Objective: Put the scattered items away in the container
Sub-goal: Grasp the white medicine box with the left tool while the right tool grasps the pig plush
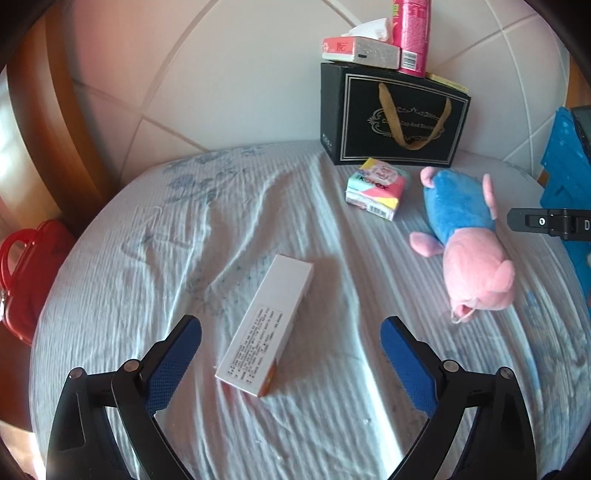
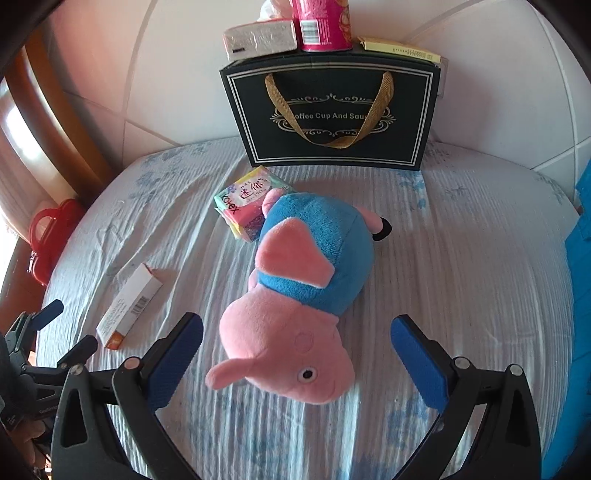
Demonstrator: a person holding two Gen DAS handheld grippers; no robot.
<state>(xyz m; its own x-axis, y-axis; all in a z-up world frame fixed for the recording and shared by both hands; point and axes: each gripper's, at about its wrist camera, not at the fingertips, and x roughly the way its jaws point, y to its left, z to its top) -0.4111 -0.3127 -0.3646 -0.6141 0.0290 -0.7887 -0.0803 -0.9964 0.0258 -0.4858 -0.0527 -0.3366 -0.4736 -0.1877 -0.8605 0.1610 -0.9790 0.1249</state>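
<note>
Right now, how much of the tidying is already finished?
Nothing looks done: the white carton, plush pig and tissue pack lie on the bed. Both claws, left and right, are open and empty, each poised over one item. All three remain.

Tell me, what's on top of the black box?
On the black box sit a tissue pack, a pink can and a flat yellow packet. Its inside is hidden.

Two close, downward wrist views sharing the bed (image 1: 147,229).
</note>
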